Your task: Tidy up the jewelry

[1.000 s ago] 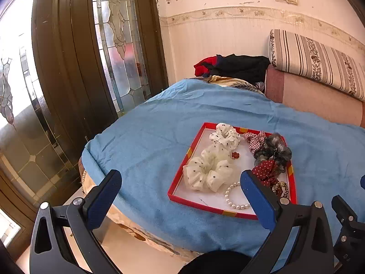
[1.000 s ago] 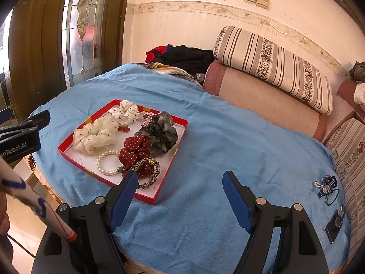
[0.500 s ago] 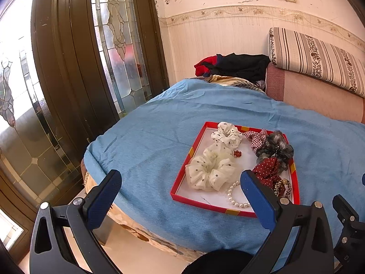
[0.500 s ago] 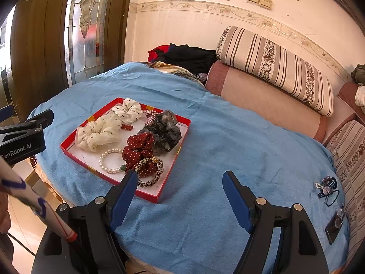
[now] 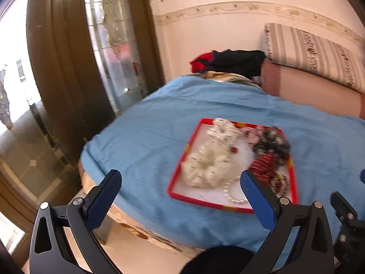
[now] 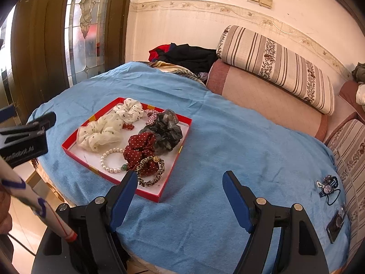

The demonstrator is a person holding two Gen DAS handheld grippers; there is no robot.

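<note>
A blue blanket [image 6: 239, 150] covered the bed and took up most of both views, with a pink bolster [image 6: 269, 100] along its far edge and a striped pillow [image 6: 278, 66] lying on top of that bolster against the wall. A heap of dark and red clothes [image 6: 187, 54] sat at the far corner of the bed, near a dark wooden door with leaded glass panes [image 6: 84, 22]. On the blanket toward the door side rested a shallow red-rimmed tray [image 6: 173, 175] with a white floor, and all the visible hair pieces and jewelry but one lay inside it. A large cream dotted scrunchie [image 6: 100, 132] filled the tray's door side, touching a smaller white dotted scrunchie [image 6: 131, 111] at the far corner. A grey sheer scrunchie [image 6: 166, 130] lay toward the opposite side, with a checked red-and-white one [image 6: 151, 116] just beyond it and a dark red dotted scrunchie [image 6: 141, 148] touching it on the near side. A pearl bracelet [image 6: 110, 159] lay on the tray floor beside the red scrunchie, a leopard-print hair tie [image 6: 151, 173] sat at the near corner, and a few small red beads [image 6: 129, 126] rested between the cream scrunchies. Well apart, near the bed's far right edge, lay a small beaded hair tie [image 6: 327, 187]. The left gripper [image 5: 180, 180] hung above the bed's edge with its jaws wide apart and nothing between them; the right gripper [image 6: 180, 182] likewise stood spread and empty over the blanket just beside the tray.
</note>
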